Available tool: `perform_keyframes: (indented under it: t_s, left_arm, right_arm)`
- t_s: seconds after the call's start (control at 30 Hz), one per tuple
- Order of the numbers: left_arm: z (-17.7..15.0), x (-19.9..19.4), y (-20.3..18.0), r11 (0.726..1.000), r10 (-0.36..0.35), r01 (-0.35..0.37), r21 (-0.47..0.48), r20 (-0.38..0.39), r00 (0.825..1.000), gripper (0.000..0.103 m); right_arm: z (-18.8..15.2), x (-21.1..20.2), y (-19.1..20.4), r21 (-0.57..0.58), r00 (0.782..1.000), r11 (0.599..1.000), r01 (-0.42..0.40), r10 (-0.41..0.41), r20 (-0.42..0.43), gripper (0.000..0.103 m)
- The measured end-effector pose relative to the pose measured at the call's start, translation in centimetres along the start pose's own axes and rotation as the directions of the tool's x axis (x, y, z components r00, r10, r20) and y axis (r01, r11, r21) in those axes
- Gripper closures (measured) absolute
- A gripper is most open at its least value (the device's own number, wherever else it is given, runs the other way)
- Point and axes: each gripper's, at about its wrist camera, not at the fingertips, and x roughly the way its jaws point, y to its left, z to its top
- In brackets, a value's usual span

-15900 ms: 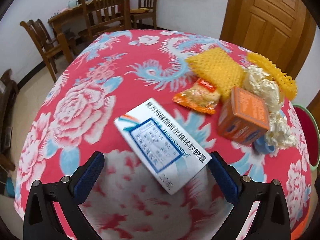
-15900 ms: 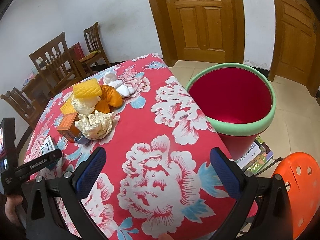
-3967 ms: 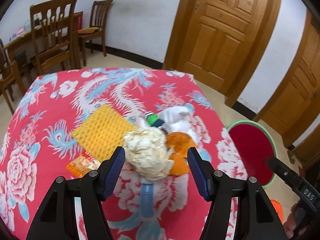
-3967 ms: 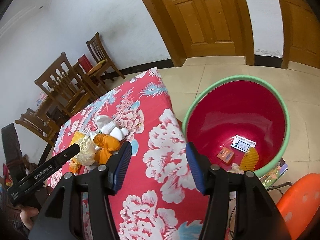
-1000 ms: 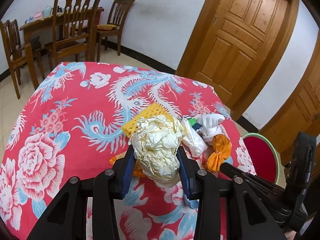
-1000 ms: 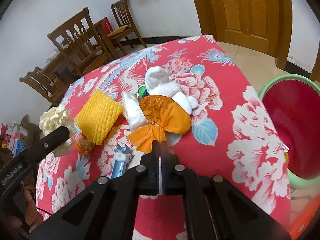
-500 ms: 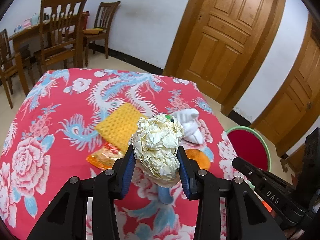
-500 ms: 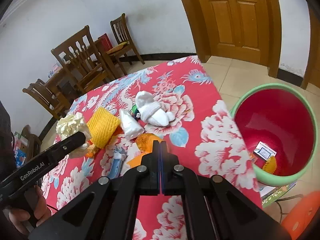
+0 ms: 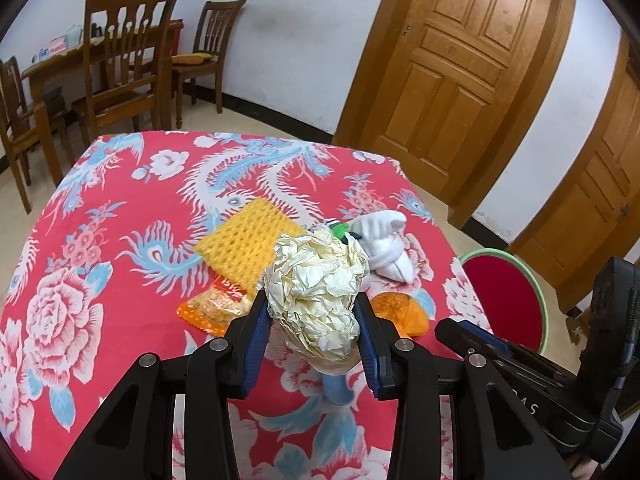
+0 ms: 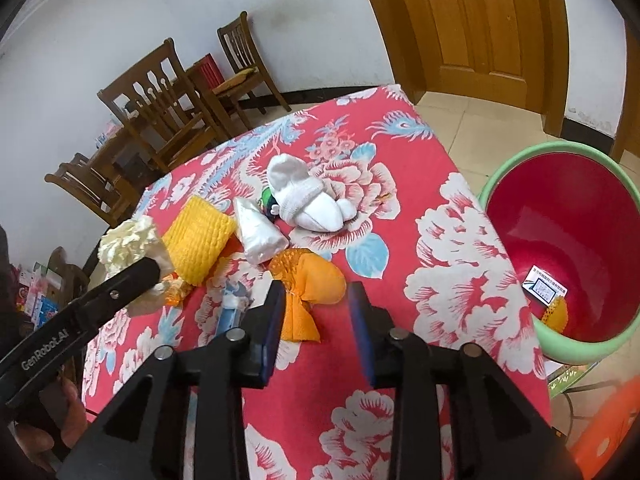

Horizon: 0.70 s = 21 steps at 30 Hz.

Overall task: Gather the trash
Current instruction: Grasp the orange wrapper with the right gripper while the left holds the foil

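Note:
My left gripper [image 9: 311,304] is shut on a crumpled cream paper ball [image 9: 316,292], held above the red flowered tablecloth [image 9: 120,208]. The same ball [image 10: 126,242] shows at the left of the right wrist view. My right gripper [image 10: 317,294] hovers low over the table with its jaws opening. An orange bag [image 10: 316,274] lies on the cloth in the gap just past its fingertips, and the pads do not press on it. The red bin [image 10: 576,354] with a green rim stands on the floor to the right and holds a white box and a yellow net.
On the cloth lie a yellow foam net [image 10: 198,240], a clear plastic bag [image 10: 258,232], white socks [image 10: 304,196], an orange snack packet [image 9: 216,306] and a blue tube [image 10: 230,312]. Wooden chairs [image 9: 120,60] stand behind the table. An orange stool [image 10: 608,440] is beside the bin.
The right gripper's jaws, shut before, now stand apart, with the orange bag showing between them. The left gripper still holds the paper ball.

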Motion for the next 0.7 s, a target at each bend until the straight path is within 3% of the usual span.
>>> perform_keyframes:
  t_s: [0.07,0.43,0.63,0.7]
  left_arm:
    - [0.0,0.3,0.4,1.000,0.008,-0.009,-0.007,-0.004,1.000,0.061]
    - [-0.1,1.4,1.7,0.999,0.031,-0.031,-0.031,-0.021,0.999,0.061]
    - [-0.1,1.7,2.0,0.999,0.033,-0.034,-0.037,-0.027,0.999,0.061]
    - [-0.1,1.7,1.9,0.999,0.033,-0.034,-0.035,-0.028,0.999,0.061]
  right_arm:
    - [0.1,0.7,0.1,-0.001,1.000,1.000,0.007,-0.007,-0.009,0.058]
    - [0.4,4.5,0.9,-0.039,0.997,0.998,0.043,-0.046,-0.066,0.058]
    - [0.4,4.3,1.2,-0.060,0.998,0.997,0.055,-0.057,-0.039,0.080]
    - [0.3,4.0,1.1,-0.063,0.998,0.996,0.058,-0.060,-0.030,0.082]
